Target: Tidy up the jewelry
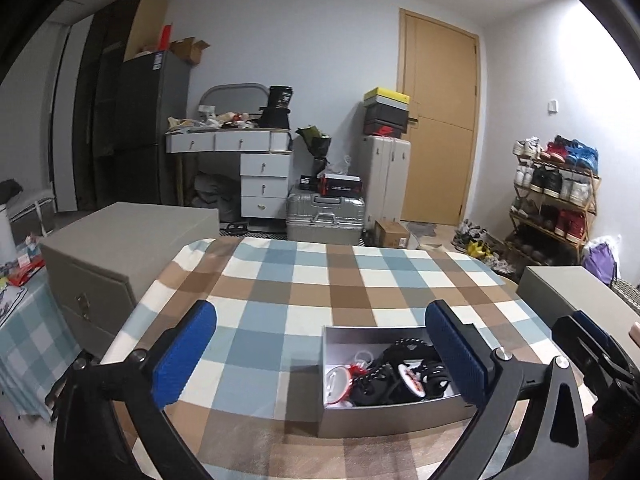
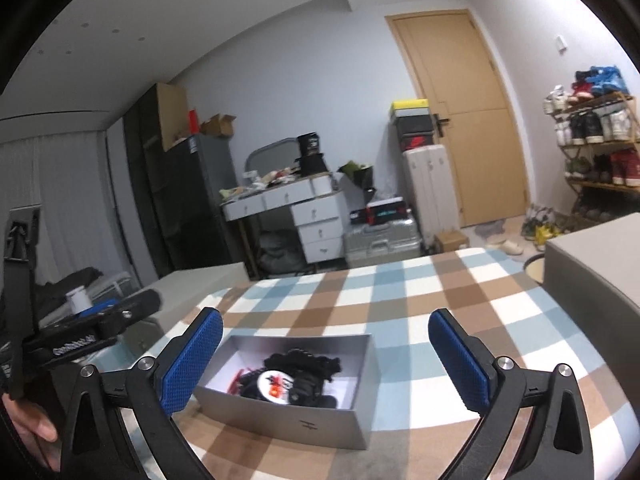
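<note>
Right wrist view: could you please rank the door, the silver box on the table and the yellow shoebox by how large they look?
1. Door, largest.
2. Silver box, though it is much nearer the camera, which inflates it.
3. Yellow shoebox, smallest, far back on the stack.

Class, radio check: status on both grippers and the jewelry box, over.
Left gripper open, empty. Right gripper open, empty. Silver box open on checked tablecloth, jewelry heaped inside, untouched. Nothing in the way.
</note>
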